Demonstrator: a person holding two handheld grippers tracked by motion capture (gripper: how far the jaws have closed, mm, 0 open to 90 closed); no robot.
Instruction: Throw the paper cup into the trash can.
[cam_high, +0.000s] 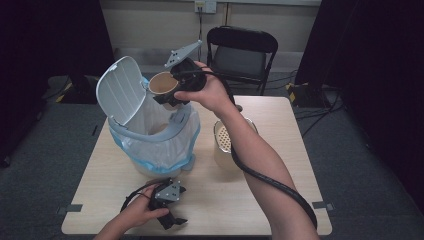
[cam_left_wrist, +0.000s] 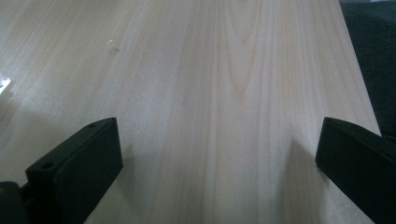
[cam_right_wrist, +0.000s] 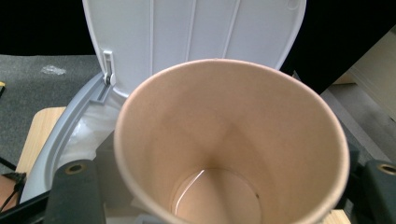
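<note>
Overhead scene at a wooden counter (cam_high: 280, 200) with two hand-held grippers in use. The right hand-held gripper (cam_high: 172, 92), raised above the counter, holds a brown paper cup (cam_high: 162, 83) between its jaws; the cup lies tipped on its side with its open mouth turned toward the raised lid (cam_high: 120, 90) of a small white bin (cam_high: 155, 145). In the right gripper view the paper cup (cam_right_wrist: 229, 144) sits between the two black jaws, which stand wide around its body, and its empty inside is seen down to the base; behind it rise the white lid (cam_right_wrist: 196, 32) and the grey rim (cam_right_wrist: 65, 135) of the bin. The bin is lined with a pale blue-edged plastic bag (cam_high: 165, 150) and stands at the left middle of the counter. The left hand-held gripper (cam_high: 172, 220) rests low at the near edge of the counter; in the left gripper view its jaws are wide apart with bare wood (cam_left_wrist: 219, 116) between them and nothing held. A second, perforated cylindrical container (cam_high: 225, 142) stands on the counter right of the bin, partly behind the right forearm. A black folding chair (cam_high: 242, 52) stands beyond the far edge
</note>
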